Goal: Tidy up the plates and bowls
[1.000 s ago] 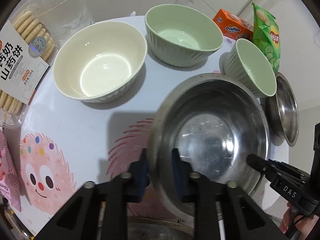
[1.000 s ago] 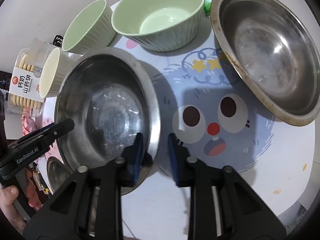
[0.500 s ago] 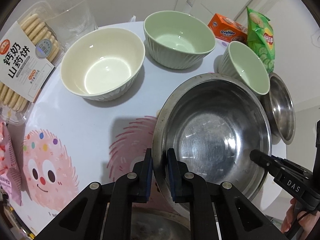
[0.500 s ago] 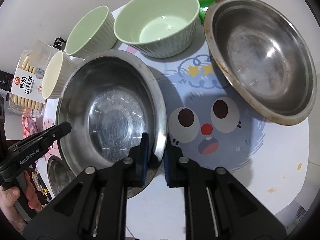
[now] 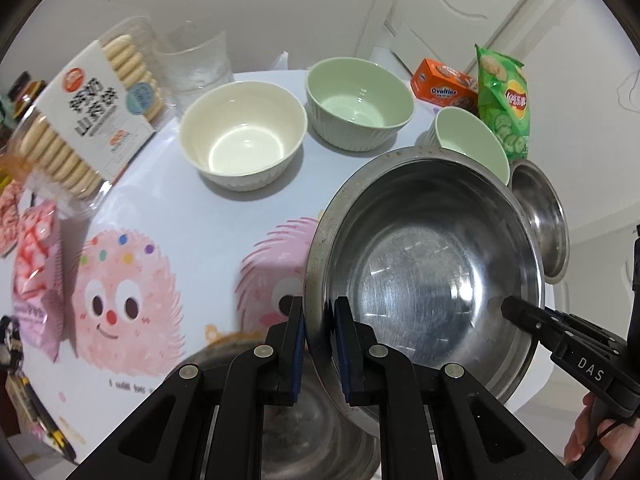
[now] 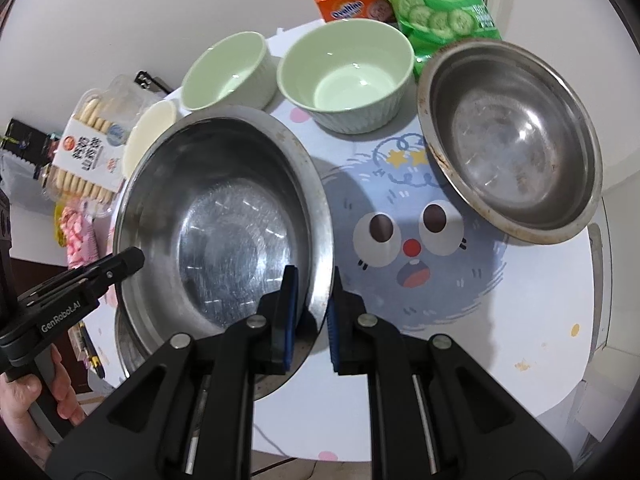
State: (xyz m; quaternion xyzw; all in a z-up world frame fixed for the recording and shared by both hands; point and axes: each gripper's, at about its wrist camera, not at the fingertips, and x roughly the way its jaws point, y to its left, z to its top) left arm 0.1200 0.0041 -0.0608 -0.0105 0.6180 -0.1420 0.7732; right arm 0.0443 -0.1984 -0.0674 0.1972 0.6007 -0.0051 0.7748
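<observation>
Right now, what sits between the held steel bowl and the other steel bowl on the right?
Bare tablecloth, printed with a blue cartoon face; nothing stands on it. The right wrist view shows this, between the held steel bowl and the other steel bowl.

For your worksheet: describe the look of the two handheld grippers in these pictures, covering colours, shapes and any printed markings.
Both are black, angular plastic tools with silver rivets at the linkage joints. The left gripper and right gripper each have flat fingers faced with blue pads. White lettering reads "GenRobot.AI" on the left one's side and "DAS" on the right one's. No sleeves show.
</observation>
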